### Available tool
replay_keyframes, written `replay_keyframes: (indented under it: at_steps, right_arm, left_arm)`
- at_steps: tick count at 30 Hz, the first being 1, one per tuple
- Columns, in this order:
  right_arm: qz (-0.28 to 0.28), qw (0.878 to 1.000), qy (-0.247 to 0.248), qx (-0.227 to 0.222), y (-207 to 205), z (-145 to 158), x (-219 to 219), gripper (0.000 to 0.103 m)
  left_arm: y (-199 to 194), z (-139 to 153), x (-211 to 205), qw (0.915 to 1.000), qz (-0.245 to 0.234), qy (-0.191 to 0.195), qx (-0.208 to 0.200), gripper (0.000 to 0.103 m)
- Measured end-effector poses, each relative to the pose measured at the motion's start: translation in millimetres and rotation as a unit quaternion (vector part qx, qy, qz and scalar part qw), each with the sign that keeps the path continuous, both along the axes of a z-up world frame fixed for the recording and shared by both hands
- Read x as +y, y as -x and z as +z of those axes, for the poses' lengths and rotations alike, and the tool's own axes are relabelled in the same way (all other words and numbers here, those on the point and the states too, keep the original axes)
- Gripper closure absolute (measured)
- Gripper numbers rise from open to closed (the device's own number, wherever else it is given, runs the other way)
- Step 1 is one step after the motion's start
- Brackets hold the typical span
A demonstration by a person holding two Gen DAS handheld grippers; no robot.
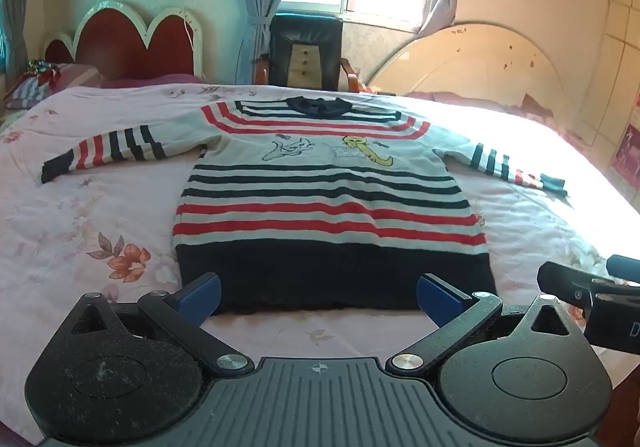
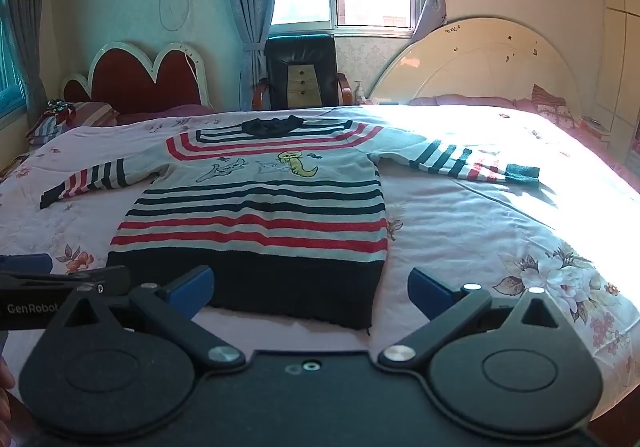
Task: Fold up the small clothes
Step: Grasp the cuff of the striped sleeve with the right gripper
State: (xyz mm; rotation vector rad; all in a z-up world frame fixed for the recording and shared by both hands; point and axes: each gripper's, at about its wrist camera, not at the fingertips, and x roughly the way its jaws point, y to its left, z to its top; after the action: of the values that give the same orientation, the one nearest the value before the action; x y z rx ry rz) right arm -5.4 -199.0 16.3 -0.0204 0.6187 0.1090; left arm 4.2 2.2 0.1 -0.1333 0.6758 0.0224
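A small striped sweater (image 1: pixel 324 203), white with red and navy bands, a navy hem and cartoon figures on the chest, lies flat and face up on the bed, both sleeves spread out sideways. It also shows in the right wrist view (image 2: pixel 260 215). My left gripper (image 1: pixel 318 299) is open and empty, hovering just before the navy hem. My right gripper (image 2: pixel 310 293) is open and empty, near the hem's right corner. Each gripper's arm shows at the edge of the other's view.
The bed has a pink floral sheet (image 1: pixel 100 231) with strong sunlight on its right side (image 2: pixel 540 183). A red heart-shaped headboard (image 1: pixel 132 43), a black chair (image 1: pixel 306 51) under the window and a cream arched headboard (image 1: pixel 480 63) stand behind. Striped pillows (image 2: pixel 68 119) lie at far left.
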Motion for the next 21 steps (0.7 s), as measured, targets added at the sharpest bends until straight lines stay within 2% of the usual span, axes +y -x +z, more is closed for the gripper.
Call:
replay_keyframes:
  at_steps: [4,8,11,12,13,14,16,19,21]
  right_arm:
    - [-0.027,0.999,0.01,-0.025,-9.0,6.6,-21.7,0.001]
    - [-0.068,0.995,0.006,-0.067,-33.5,19.7,-61.9,0.002]
    - [-0.089,0.992,0.009,-0.092,-66.9,25.2,-94.7,0.005]
    - [-0.095,0.991,0.006,-0.098,-80.6,25.5,-106.1,0.013]
    - [-0.103,0.989,0.003,-0.102,-96.6,24.0,-118.3,0.033]
    - [-0.112,0.989,0.0,-0.101,-113.5,20.7,-130.8,0.042]
    - [-0.133,0.987,-0.017,-0.092,-149.9,9.7,-158.4,0.045]
    - [-0.163,0.981,-0.086,-0.068,-209.9,-22.0,-214.1,0.05]
    - [-0.191,0.969,-0.153,-0.035,-246.0,-51.3,-254.4,0.071]
  left_arm:
    - [-28.9,0.8,6.6,0.9981,0.009,0.057,-0.019,0.0]
    - [-81.6,-0.9,-3.4,0.9963,-0.005,0.076,-0.04,0.0]
    - [-114.5,8.8,-7.0,0.994,0.007,0.092,-0.059,0.0]
    - [-128.2,11.1,-10.0,0.9941,0.01,0.091,-0.059,0.0]
    - [-143.5,11.3,-12.9,0.9946,0.01,0.088,-0.056,0.0]
    - [-160.1,6.0,-13.9,0.9955,0.01,0.087,-0.038,0.0]
    - [-189.9,-7.8,-21.0,0.9974,0.007,0.071,-0.006,0.0]
    - [-229.0,-36.6,-31.4,0.9978,0.012,0.054,0.035,0.0]
    - [-254.5,-53.3,-39.2,0.9971,0.024,0.039,0.061,0.0]
